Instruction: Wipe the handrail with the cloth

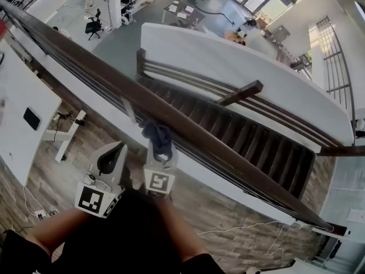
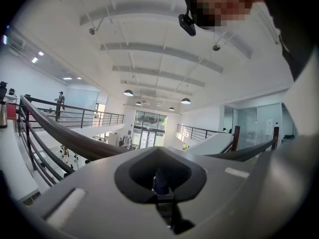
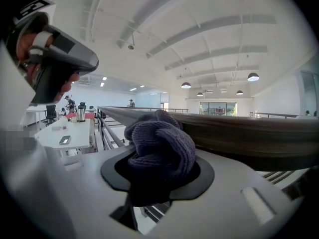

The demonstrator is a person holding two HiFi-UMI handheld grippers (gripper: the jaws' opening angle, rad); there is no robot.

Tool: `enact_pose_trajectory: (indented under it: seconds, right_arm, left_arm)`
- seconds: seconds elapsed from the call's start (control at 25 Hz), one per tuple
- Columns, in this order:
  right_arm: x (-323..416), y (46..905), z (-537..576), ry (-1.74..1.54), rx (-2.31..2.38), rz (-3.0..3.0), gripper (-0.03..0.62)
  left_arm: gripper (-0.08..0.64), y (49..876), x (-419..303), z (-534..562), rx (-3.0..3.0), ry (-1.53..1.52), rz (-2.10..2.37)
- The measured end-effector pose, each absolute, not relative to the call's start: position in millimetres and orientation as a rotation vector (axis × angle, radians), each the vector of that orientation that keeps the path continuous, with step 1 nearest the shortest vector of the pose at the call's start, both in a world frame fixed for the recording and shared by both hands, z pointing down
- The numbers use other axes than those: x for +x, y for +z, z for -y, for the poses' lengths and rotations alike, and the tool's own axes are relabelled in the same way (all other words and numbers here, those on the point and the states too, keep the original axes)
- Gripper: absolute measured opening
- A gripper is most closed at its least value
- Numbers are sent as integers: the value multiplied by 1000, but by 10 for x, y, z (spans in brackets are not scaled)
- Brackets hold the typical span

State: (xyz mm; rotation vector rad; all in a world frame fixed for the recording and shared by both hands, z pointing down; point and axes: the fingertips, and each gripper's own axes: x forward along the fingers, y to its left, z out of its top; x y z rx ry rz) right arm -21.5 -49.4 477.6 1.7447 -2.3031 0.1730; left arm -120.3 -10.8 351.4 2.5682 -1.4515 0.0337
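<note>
The right gripper (image 1: 160, 150) had its jaws clamped on a bunched dark blue cloth (image 1: 158, 136), and in the right gripper view the knitted wad (image 3: 162, 146) bulged out of the right gripper (image 3: 159, 179) and filled the gap between them. The cloth lay pressed against the near side of the dark wooden handrail (image 1: 85, 61), which ran slantwise from upper left to lower right in the head view and passed just behind the cloth in the right gripper view (image 3: 249, 133). The left gripper (image 1: 110, 160) hung just beside the right one, on the person's side of the rail and not touching it; its jaws (image 2: 159, 183) were drawn together with nothing held (only a thin blue sliver showed through the dark recess, too small to name). Beyond the rail a stairway (image 1: 245, 136) dropped to a lower floor, and a white table (image 1: 17, 96) stood at the left.
</note>
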Motion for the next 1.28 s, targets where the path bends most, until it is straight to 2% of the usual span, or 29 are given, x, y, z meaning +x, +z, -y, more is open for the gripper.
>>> enact_pose_trajectory:
  seconds: [0.68, 0.92, 1.28]
  right_arm:
    - [-571, 6053, 1272, 322, 1838, 2033, 158]
    - [-570, 6191, 1302, 322, 1844, 1975, 158]
    - [-477, 6252, 1283, 344, 1842, 1948, 161]
  left_arm:
    - [0, 3838, -2475, 763, 2591, 69, 1479]
    - [0, 3847, -2535, 842, 2616, 40, 1471]
    - [0, 3867, -2210, 852, 2647, 26, 1372]
